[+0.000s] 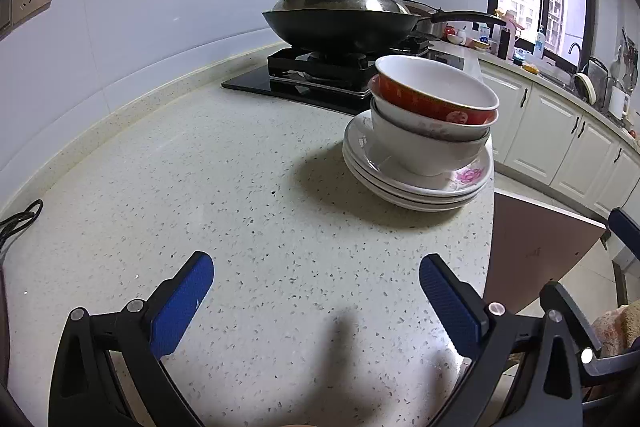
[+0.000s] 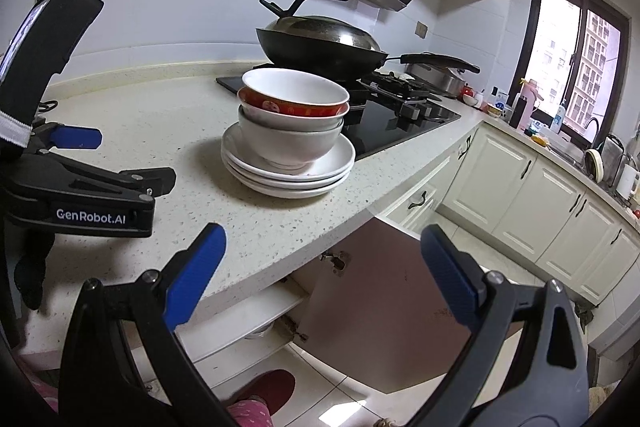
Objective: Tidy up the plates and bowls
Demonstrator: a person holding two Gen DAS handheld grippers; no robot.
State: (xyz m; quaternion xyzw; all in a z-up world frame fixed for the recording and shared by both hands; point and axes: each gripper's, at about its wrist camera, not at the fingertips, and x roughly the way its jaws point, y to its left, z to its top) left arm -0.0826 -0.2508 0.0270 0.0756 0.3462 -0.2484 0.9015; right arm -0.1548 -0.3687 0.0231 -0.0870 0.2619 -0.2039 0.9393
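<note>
A stack of white plates [image 1: 416, 185] [image 2: 288, 179] sits on the speckled counter near its front edge. On it stand nested bowls: a white bowl [image 1: 424, 151] [image 2: 288, 143] at the bottom and a red-sided bowl [image 1: 432, 99] [image 2: 296, 105] on top. My left gripper [image 1: 316, 275] is open and empty over the counter, short of the stack; it also shows at the left of the right wrist view [image 2: 132, 159]. My right gripper [image 2: 324, 247] is open and empty, out past the counter edge, below the stack.
A covered black wok [image 1: 340, 15] [image 2: 320, 43] sits on the gas hob [image 2: 400, 107] behind the stack. Below the counter a cabinet door [image 2: 384, 303] stands open, showing a shelf [image 2: 248, 315]. A black cable [image 1: 20, 219] lies at the counter's left. White cabinets [image 2: 520, 187] run to the right.
</note>
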